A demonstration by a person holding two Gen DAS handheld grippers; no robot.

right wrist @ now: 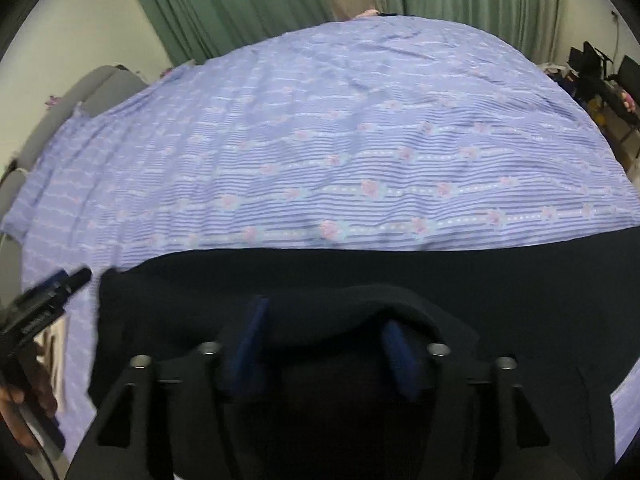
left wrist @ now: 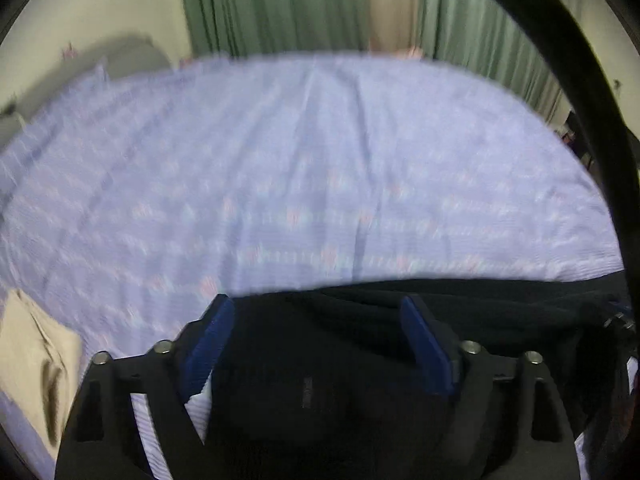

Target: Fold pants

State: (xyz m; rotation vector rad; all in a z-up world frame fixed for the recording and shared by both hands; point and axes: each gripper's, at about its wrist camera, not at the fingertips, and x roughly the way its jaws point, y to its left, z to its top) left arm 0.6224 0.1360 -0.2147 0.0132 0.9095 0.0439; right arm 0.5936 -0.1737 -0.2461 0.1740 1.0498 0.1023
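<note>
Pants (right wrist: 360, 280) at bedsheet (right wrist: 340, 152) near edge, both claws spread wide.

You have one pair of dark pants (right wrist: 360, 276) across the bottom of the right wrist view, lying on one bedspread (right wrist: 320, 140) — lilac, striped, with pink flowers — that fills the middle of both frames. You hold two grippers, the left gripper (left wrist: 318, 320) and the right gripper (right wrist: 326, 330), each showing two blue fingers at the bottom centre of its own view. Count also one beige garment (left wrist: 36, 356) at the lower left of the left wrist view and two green curtain panels (left wrist: 280, 4) along the top.
</note>
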